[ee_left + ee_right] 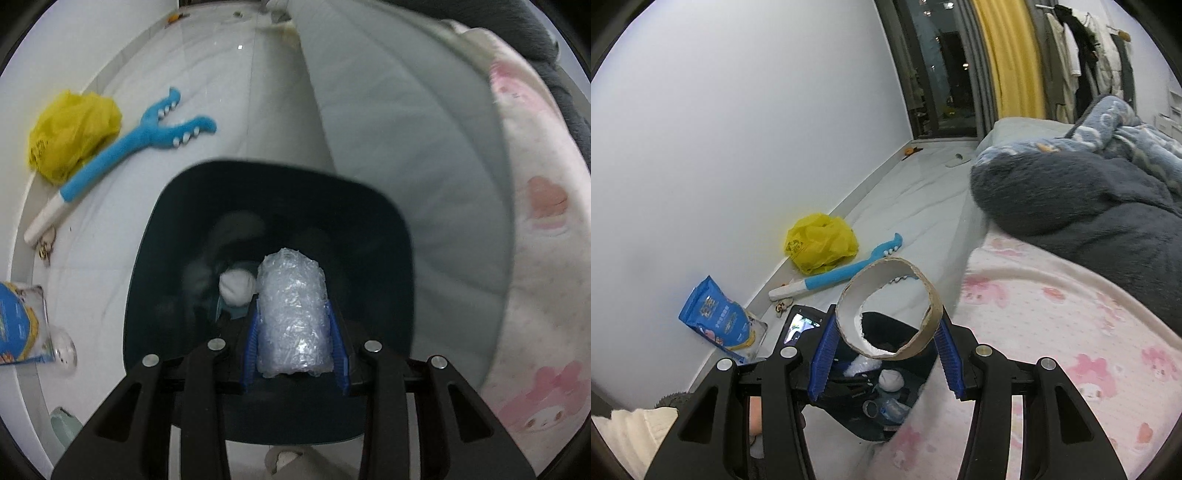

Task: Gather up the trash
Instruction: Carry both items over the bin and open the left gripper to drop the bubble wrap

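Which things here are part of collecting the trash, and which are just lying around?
Job:
- bubble wrap in left gripper
- cardboard ring in right gripper
- bin with paper ball inside
- yellow bag, probably trash
- blue packet, possibly trash

Lying about:
- blue plush stick
- pink blanket
- dark blanket

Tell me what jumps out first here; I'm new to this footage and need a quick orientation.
The left gripper clamps a bubble-wrap wad over the open dark bin, where a white paper ball already lies. The right gripper holds a torn cardboard ring above the same bin. On the floor by the wall lie a yellow bag and a blue toy.
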Tool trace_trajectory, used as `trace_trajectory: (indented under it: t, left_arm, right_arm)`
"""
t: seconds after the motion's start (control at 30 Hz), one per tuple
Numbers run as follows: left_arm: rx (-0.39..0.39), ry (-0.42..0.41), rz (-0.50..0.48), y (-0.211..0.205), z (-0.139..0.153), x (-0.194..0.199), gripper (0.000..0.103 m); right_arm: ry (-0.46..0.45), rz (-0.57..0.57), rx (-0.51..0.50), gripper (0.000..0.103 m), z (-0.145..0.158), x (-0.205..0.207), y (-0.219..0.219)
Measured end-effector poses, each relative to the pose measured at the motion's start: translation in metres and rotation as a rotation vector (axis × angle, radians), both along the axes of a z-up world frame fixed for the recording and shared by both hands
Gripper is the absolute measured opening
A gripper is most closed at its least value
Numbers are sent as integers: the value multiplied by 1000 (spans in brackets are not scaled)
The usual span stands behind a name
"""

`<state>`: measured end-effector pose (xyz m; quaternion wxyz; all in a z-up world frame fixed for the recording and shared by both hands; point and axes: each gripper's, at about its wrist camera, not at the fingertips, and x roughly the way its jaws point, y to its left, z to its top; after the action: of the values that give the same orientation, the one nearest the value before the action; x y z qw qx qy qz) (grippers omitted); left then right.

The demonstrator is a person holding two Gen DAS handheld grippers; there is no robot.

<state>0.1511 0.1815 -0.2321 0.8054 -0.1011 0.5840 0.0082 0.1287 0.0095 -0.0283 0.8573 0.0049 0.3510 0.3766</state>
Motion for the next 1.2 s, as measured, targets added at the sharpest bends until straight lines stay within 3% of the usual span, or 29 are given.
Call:
trace_trajectory:
  t: [0.07, 0.1, 0.17, 0.5, 0.8, 1.2]
  left_arm:
    - [-14, 8, 12, 6, -1, -3, 44]
    - [-20, 4, 17, 10, 0, -5, 57]
    - [-33, -10, 23, 16, 4, -10, 74]
    - [-51, -95, 102, 63, 35, -44, 77]
    - [-18, -205, 177, 111, 63, -68, 78]
    - [39, -336, 211, 137, 100, -96, 75]
  right_arm:
    - [18, 15, -11, 51, -6, 2, 12]
    - [25, 20, -18, 51, -8, 2, 17]
    - [42, 34, -35, 51, -15, 4, 29]
    - [104, 69, -90, 51, -44, 14, 80]
    - [184, 70, -156, 51, -83, 28, 116]
    - [297, 78, -272, 51, -146, 39, 158]
